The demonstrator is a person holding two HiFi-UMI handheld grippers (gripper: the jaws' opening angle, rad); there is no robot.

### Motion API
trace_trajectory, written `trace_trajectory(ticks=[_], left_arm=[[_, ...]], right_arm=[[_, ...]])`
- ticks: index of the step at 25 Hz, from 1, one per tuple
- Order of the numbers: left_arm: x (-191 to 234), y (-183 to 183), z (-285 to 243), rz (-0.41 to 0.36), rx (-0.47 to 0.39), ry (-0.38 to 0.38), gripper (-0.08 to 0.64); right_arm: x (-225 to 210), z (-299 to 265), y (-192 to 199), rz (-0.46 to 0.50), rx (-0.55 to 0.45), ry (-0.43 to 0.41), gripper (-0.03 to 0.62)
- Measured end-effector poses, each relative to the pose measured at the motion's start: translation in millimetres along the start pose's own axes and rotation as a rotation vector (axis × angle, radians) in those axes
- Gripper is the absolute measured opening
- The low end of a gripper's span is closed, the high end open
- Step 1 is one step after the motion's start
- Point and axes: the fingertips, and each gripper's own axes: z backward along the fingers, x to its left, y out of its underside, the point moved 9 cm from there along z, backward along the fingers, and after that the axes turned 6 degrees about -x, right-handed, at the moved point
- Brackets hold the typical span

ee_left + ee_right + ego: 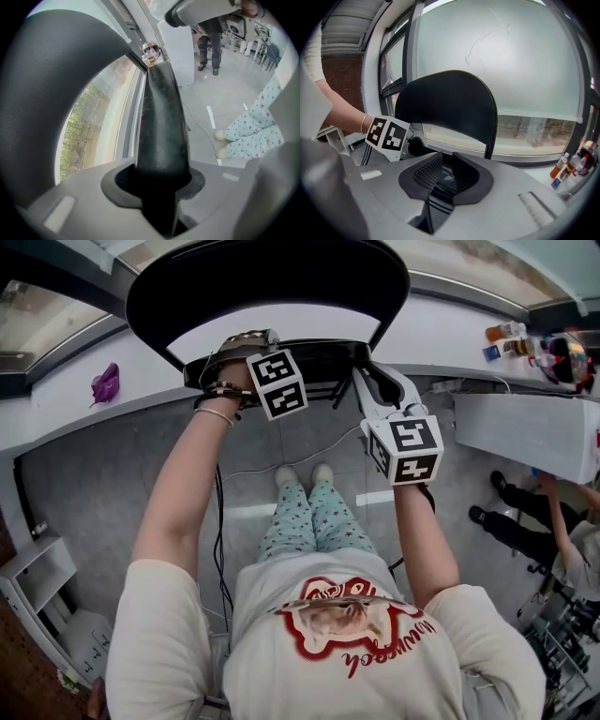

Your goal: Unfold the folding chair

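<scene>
The black folding chair stands in front of me in the head view, its curved backrest (pixel 267 273) on top and the seat (pixel 309 357) below it. My left gripper (pixel 239 357) is shut on the seat's left edge. In the left gripper view the seat edge (pixel 161 122) runs straight out from between the jaws, and the backrest (pixel 47 93) fills the left. My right gripper (pixel 375 381) is at the seat's right edge. In the right gripper view its pads (pixel 427 171) close in on the glossy black seat (pixel 443 180), with the backrest (pixel 447 108) behind.
A white window sill (pixel 450 343) runs behind the chair, with bottles (pixel 511 338) at the right and a purple object (pixel 105 382) at the left. A white box (pixel 534 432) and another person's legs (pixel 520 521) are at the right. A cable (pixel 309 460) lies on the grey floor.
</scene>
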Motion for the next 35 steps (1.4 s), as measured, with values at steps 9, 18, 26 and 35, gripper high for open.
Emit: trace_trajectory(ticks=[9,18,26,35], left_arm=[[-4,0,3,-0.004,0.000,-0.015,0.133],[-18,1,8,-0.010,0.005,-0.049,0.132],[-21,-1,8,0.000,0.019,-0.059,0.135],[-22,-2,8,-0.011,0.027,-0.076,0.136]], right_arm=[[24,-18,3,-0.003,-0.010,-0.047,0.102],[-27,-28,20,-0.006,-0.031,0.200,0.140],[-59,-68,32,-0.122,-0.015,0.336,0.209],[-85,-100,34,-0.196,0.018,0.320,0.124]])
